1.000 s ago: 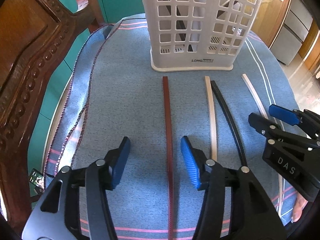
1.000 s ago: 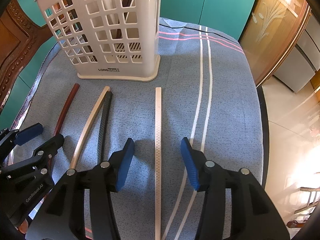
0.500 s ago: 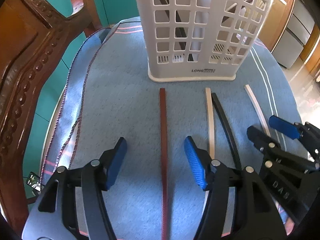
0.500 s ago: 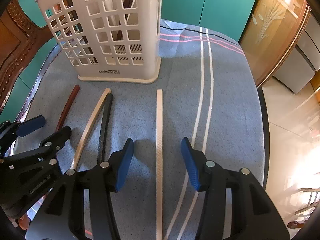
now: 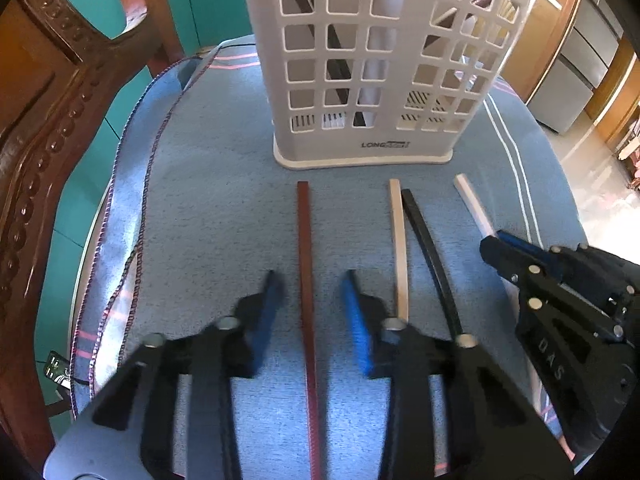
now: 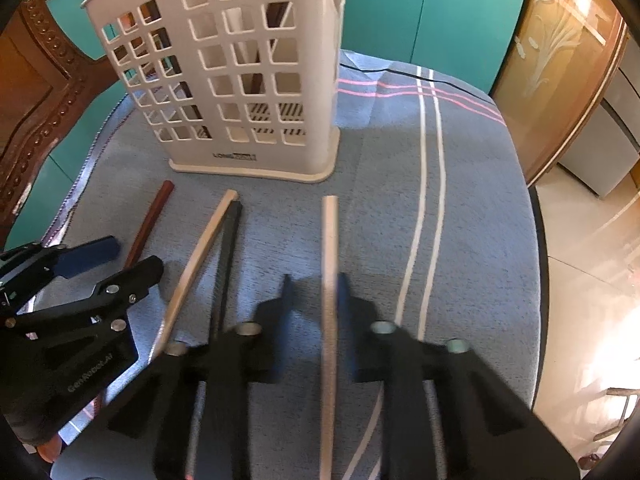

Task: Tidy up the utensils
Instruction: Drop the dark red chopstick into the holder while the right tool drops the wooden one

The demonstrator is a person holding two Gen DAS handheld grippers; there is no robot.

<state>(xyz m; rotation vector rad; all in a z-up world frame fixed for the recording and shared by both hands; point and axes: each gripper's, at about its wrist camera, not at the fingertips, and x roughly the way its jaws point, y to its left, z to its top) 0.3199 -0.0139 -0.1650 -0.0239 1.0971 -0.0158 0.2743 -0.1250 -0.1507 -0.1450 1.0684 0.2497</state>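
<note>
Indoors, a blue striped cloth (image 6: 472, 208) covers the table by teal cabinets (image 6: 432, 12); both claws narrow around sticks.

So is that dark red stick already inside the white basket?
No, the dark red stick lies flat on the blue cloth before the white basket.

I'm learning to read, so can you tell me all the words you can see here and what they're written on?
"LONG", then a dark patch too small to read: base of the white basket.
"DAS": side of the right gripper, seen from the left wrist.
"GenRobot.AI": side of the left gripper, seen from the right wrist.
The four sticks and the blue cloth show no words.
</note>
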